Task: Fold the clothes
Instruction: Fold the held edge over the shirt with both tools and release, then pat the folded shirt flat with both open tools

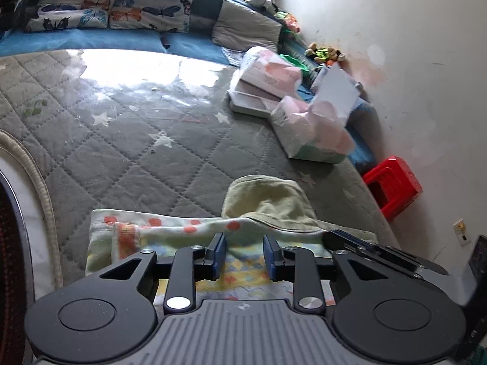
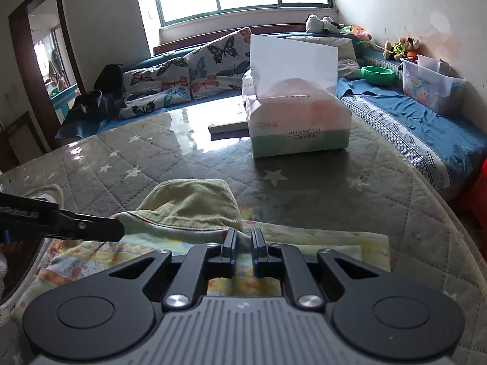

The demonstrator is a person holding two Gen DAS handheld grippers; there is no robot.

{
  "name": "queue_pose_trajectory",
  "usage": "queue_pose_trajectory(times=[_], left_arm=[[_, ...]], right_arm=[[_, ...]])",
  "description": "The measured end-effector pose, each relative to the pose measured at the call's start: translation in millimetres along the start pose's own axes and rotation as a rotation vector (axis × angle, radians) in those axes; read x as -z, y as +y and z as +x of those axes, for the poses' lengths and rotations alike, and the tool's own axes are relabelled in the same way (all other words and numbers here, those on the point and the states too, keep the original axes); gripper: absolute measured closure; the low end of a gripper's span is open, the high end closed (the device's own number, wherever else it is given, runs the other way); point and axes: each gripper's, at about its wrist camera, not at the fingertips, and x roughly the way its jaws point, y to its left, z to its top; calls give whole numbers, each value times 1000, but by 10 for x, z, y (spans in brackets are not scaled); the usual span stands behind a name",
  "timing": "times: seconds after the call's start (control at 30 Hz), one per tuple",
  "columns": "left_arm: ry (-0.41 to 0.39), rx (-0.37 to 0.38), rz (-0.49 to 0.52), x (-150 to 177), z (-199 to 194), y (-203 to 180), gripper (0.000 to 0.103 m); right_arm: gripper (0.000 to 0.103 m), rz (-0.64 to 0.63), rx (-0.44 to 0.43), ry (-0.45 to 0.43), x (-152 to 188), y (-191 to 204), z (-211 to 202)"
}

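Observation:
A pale patterned garment with orange dots lies partly folded on the grey quilted table, with its green ribbed part bunched on top. It also shows in the right wrist view, green part ahead. My left gripper hovers over the garment, jaws apart with nothing between them. My right gripper has its jaws narrowly apart around a fold of the garment; whether it pinches is unclear. The other gripper's finger enters from the left.
Tissue packs and flat boxes sit at the table's far right; one pack stands ahead in the right wrist view. A blue couch with butterfly pillows surrounds the table. A red stool stands by the wall.

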Motion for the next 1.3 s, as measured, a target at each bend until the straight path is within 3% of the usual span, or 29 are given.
queue_pose_trajectory(times=[0.23,0.4,0.6,0.83,1.3], left_arm=[[-17,37,-3,34,-183,2,75],[-14,71,42,196,-353,-133,75],[12,84,90,495,-463,-200,75],[-11,62,124,785,-643,-144,73],[-50,26,87,932,-842,91,72]], right_arm=[[83,-23,-13,2,4,32,-48],[69,-85,-83,24,108,228,-231],[67,-158,-112,66,341,400,-392],[63,-241,-72,38,621,491,-665],[59,-71,0,7,780,3,-922]])
